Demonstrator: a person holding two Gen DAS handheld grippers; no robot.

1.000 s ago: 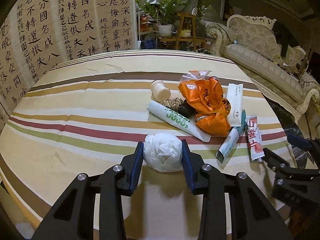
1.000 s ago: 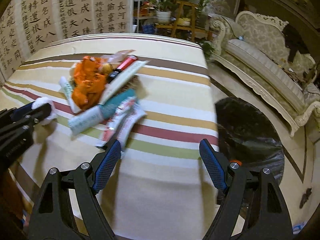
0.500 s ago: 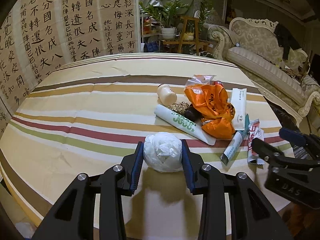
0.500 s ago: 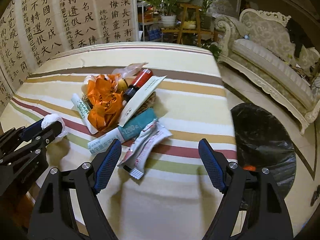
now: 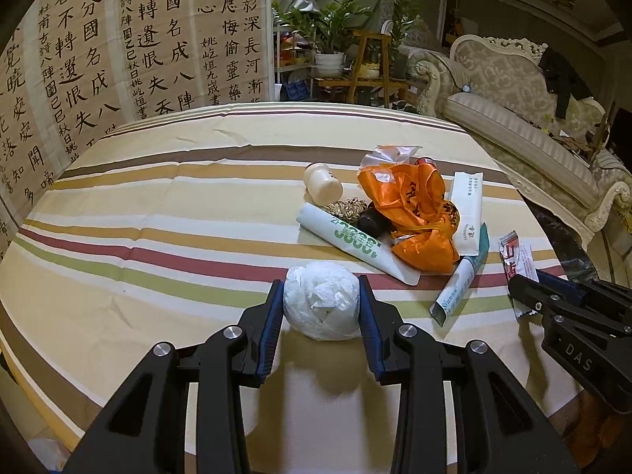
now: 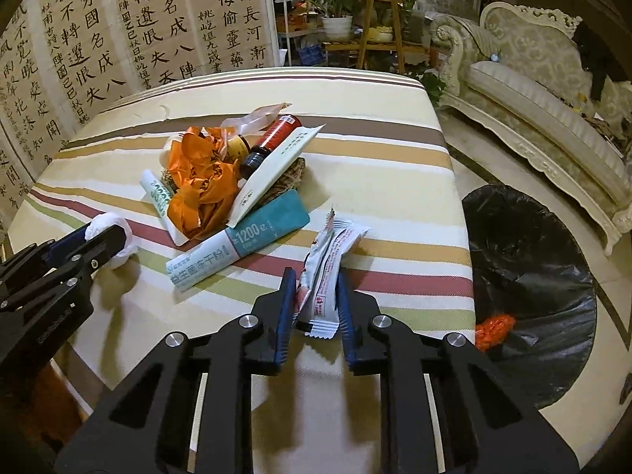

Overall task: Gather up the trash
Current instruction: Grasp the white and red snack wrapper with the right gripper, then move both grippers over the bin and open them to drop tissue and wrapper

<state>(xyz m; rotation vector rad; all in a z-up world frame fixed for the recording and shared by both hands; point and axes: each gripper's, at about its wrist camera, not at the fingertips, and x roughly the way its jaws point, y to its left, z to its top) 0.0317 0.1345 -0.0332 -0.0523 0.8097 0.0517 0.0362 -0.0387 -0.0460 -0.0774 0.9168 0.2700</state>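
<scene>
Warm indoor light is cast from above, perhaps slightly behind; soft shadows are thrown forward on the tablecloth (image 5: 158, 276). Edges are bent and darkened by fisheye distortion.

Orange bag (image 6: 201, 181) is covering most of the white tube (image 6: 158, 197) at 9 o'clock. Right gripper (image 6: 316, 296), jaws closing, is hiding the white wrappers' (image 6: 335, 245) lower sides. Bin liner (image 6: 525, 260) is running out of frame at 3 o'clock.

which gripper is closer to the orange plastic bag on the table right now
Roughly equal; neither touches it. The left gripper, clamped on a white wad, sits below the orange bag; the right gripper, closing on white wrappers, is beside its pile.
</scene>
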